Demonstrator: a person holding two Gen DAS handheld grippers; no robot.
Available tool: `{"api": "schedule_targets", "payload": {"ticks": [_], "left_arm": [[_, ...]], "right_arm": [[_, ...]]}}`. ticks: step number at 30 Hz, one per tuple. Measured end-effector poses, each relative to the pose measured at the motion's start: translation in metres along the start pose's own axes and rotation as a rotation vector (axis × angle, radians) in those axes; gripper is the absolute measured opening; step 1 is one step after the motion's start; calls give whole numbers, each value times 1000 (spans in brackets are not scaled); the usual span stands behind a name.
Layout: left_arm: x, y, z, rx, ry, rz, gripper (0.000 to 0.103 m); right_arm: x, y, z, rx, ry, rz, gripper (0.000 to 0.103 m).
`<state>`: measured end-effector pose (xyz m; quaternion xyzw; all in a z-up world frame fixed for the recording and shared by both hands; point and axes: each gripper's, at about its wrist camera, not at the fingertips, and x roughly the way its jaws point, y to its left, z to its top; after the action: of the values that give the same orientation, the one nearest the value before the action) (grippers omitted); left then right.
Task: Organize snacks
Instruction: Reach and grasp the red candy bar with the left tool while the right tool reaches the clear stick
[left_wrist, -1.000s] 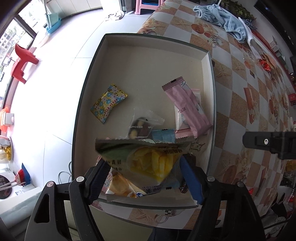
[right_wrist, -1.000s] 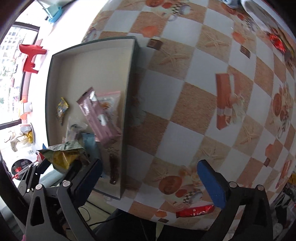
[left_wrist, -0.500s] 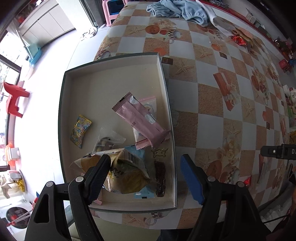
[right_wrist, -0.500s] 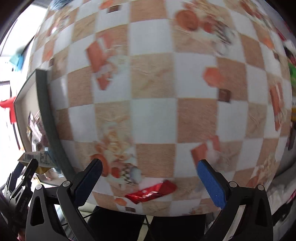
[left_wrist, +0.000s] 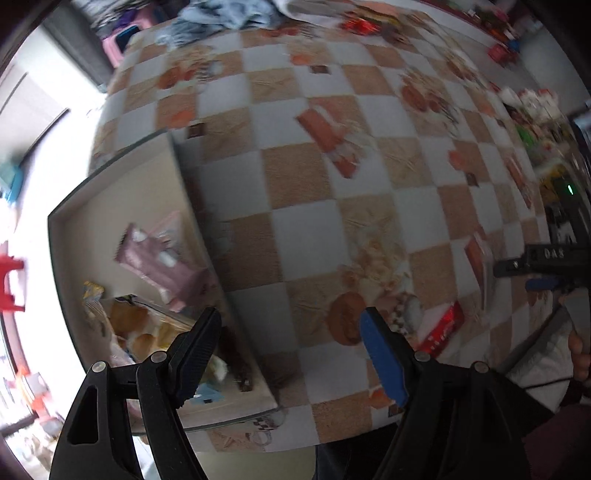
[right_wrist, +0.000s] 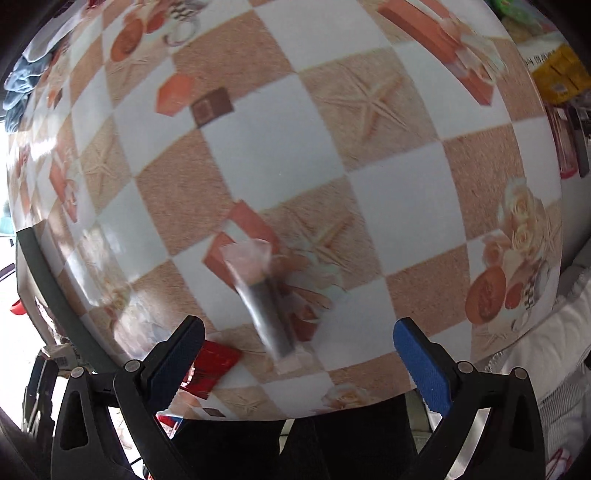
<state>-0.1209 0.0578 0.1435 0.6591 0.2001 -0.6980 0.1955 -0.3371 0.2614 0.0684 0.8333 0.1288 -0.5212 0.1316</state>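
A shallow beige box (left_wrist: 122, 192) with a dark rim sits at the table's left edge and holds several snacks: a pink packet (left_wrist: 162, 266), a yellow chips bag (left_wrist: 136, 328) and a small yellow candy (left_wrist: 90, 291). My left gripper (left_wrist: 291, 332) is open and empty, above the box's right wall. My right gripper (right_wrist: 297, 343) is open and empty over the table; a clear-wrapped dark snack stick (right_wrist: 264, 295) lies between its fingers, and a red packet (right_wrist: 212, 363) lies by its left finger. The red packet also shows in the left wrist view (left_wrist: 443, 326).
The table has a checkered brown and white cloth (left_wrist: 306, 229). Blue cloth (left_wrist: 229, 14) lies at the far end. More snacks, among them yellow packets (right_wrist: 561, 74), lie along the right side. The right gripper's body (left_wrist: 546, 258) shows at the right of the left wrist view.
My left gripper let go of the yellow chips bag into the box and swung right. My right gripper moved right over the table to the wrapped stick.
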Motion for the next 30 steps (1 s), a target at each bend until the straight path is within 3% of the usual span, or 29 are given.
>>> {"api": "schedule_targets", "payload": {"ticks": [5,10,14,18,20,22,30], "left_arm": [[15,-79,-10,303,14,-4,80],[34,-134,-29,518,35,-19,81],[56,-162,-43,632,62,12,81],[79,-180,-49,675,109,28,81],[90,-183,-49,667,131,64,81],[92,-178,-43,610,108,71,89],[96,-98,6,125,117,45,90]], "right_arm": [[8,-13,-8,-18,16,-14,103],[23,-16,-26,-25,34,-22,103],[22,-26,-33,-39,33,-36,103],[17,-33,-36,-53,27,-58,103],[18,-37,-40,-57,27,-66,103],[10,-37,-41,-60,30,-69,103],[21,-32,-55,-95,37,-64,103]]}}
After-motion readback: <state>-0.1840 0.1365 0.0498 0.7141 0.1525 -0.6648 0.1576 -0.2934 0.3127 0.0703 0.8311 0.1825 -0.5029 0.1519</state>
